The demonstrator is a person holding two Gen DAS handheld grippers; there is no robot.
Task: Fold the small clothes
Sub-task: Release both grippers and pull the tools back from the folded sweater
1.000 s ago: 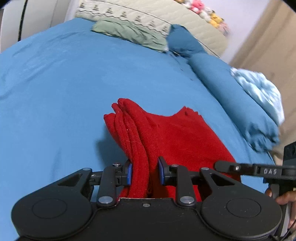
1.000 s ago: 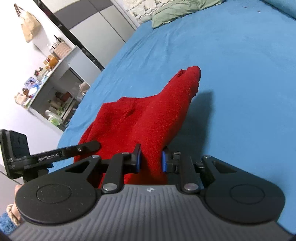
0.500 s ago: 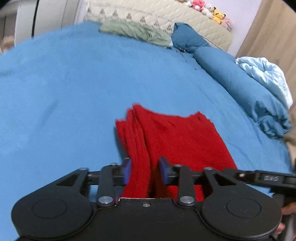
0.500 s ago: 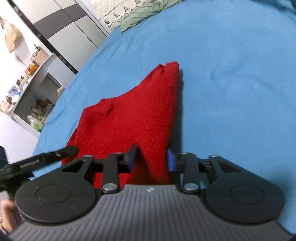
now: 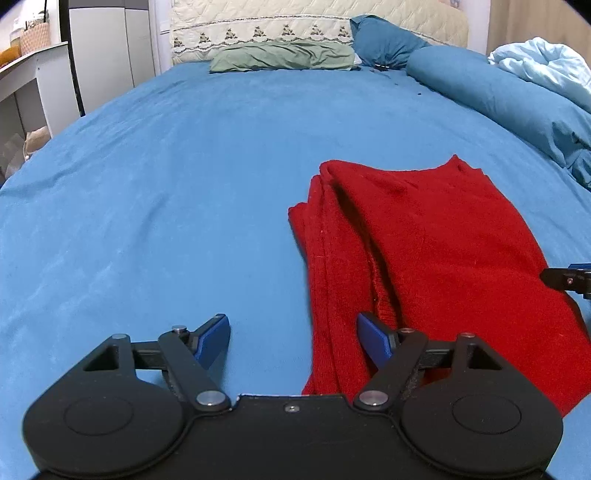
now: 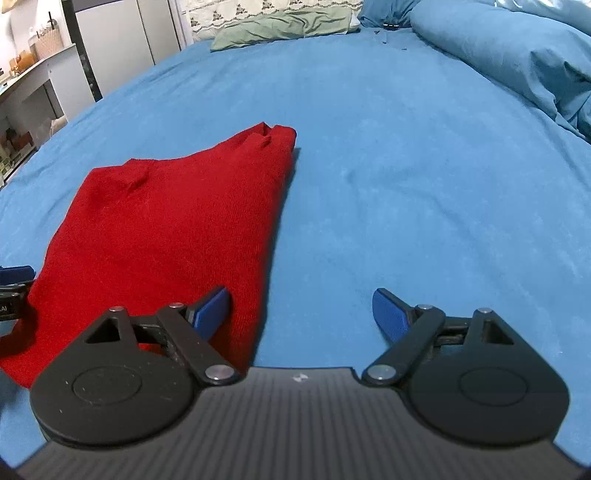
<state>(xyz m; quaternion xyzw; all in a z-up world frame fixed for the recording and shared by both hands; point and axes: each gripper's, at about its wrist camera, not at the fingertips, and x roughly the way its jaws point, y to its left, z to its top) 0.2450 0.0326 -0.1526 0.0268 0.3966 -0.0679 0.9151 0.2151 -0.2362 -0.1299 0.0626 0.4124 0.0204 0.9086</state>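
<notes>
A wide blue bedsheet (image 5: pixel 184 192) is being shown filling both wrist views, with a rolled blue duvet (image 5: pixel 509 96) lying along its far right side, a green pillow (image 5: pixel 280 55) set against the quilted headboard (image 5: pixel 295 22), and a pale blue blanket (image 5: pixel 543 62) bunched beyond the duvet. A grey wardrobe (image 6: pixel 122 48) and cluttered shelves are being seen off the bed's left edge.

The red knitted garment (image 5: pixel 424 251) is lying flat on the sheet in a folded, roughly rectangular stack, its layered edges being shown on the left side in the left view and a small peak at its far corner in the right view.

The left gripper (image 5: pixel 293 338) is being held with its jaws spread wide after having just been opening; the garment's near left edge is lying between them, unpinched. The right gripper (image 6: pixel 301 314) is likewise being held agape, its jaws having just been opening, with one blue pad over the garment's near right edge and the other over bare sheet.

The fold is judged released. Risk is being carried by withdrawal: the loose knit could be snagged by a pad, and the stacked layers on the left could be dragged apart or slid askew on the soft sheet.
</notes>
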